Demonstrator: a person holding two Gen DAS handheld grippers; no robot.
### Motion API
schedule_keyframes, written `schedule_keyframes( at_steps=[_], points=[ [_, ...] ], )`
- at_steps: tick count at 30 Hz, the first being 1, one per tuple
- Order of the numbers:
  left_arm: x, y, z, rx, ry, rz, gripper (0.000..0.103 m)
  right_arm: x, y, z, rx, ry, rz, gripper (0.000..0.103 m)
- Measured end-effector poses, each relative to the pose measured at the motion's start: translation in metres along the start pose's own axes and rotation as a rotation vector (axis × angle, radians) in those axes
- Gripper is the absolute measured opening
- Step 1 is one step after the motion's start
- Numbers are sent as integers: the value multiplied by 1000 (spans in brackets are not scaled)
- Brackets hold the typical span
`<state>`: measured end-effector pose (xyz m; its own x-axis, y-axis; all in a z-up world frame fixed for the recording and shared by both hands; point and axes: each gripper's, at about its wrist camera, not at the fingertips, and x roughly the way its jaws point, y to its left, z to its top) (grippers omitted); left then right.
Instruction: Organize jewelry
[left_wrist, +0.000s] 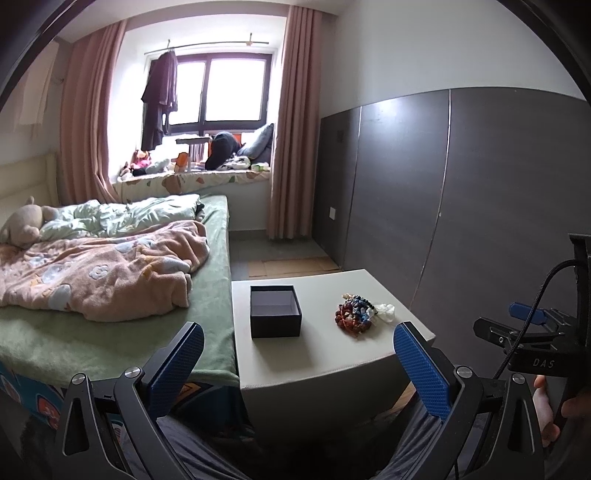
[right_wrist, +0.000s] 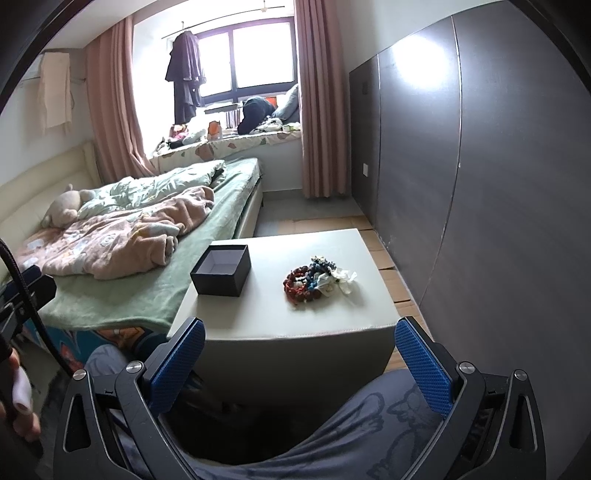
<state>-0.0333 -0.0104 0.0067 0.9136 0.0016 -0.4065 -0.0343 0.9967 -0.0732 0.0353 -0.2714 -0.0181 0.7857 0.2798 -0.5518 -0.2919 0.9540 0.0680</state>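
An open black box (left_wrist: 275, 311) (right_wrist: 221, 270) sits empty on the left part of a white cube table (left_wrist: 317, 354) (right_wrist: 280, 314). A heap of beaded jewelry (left_wrist: 356, 314) (right_wrist: 312, 280), red, blue and white, lies to its right on the same top. My left gripper (left_wrist: 297, 341) is open, held back from the table's near edge with nothing between its blue pads. My right gripper (right_wrist: 299, 338) is open too, also short of the table, empty. The right gripper's body (left_wrist: 532, 339) shows at the right edge of the left wrist view.
A bed (left_wrist: 122, 321) (right_wrist: 147, 288) with a green sheet and pink blanket (left_wrist: 99, 273) abuts the table's left side. A grey panelled wall (left_wrist: 461, 206) (right_wrist: 480, 184) runs along the right. The person's knees in grey trousers (right_wrist: 369, 424) lie below the grippers.
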Motion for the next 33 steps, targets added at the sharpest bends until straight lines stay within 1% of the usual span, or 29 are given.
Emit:
schedule_keyframes(
  at_steps=[9,15,18,24,28,29,33],
  points=[
    [7,2,1,-3,17,-4,103,2,-2,1,16,7,5,103],
    [22,-1,5,3,41,-7,103,12,-11,3,38,17,-3,103],
    [34,-3,9,-12,50,-25,103,20,-19,5,45,24,-12,103],
    [71,-6,20,-25,88,-66,103,43,-47,10,103,49,-21,103],
    [108,-11,27,-23,115,-103,102,66,-64,13,125,71,-15,102],
    [119,-13,28,-20,129,-111,102,73,-66,14,126,78,-16,100],
    [161,-19,30,-20,201,-151,89,107,-81,19,155,132,-3,88]
  ],
)
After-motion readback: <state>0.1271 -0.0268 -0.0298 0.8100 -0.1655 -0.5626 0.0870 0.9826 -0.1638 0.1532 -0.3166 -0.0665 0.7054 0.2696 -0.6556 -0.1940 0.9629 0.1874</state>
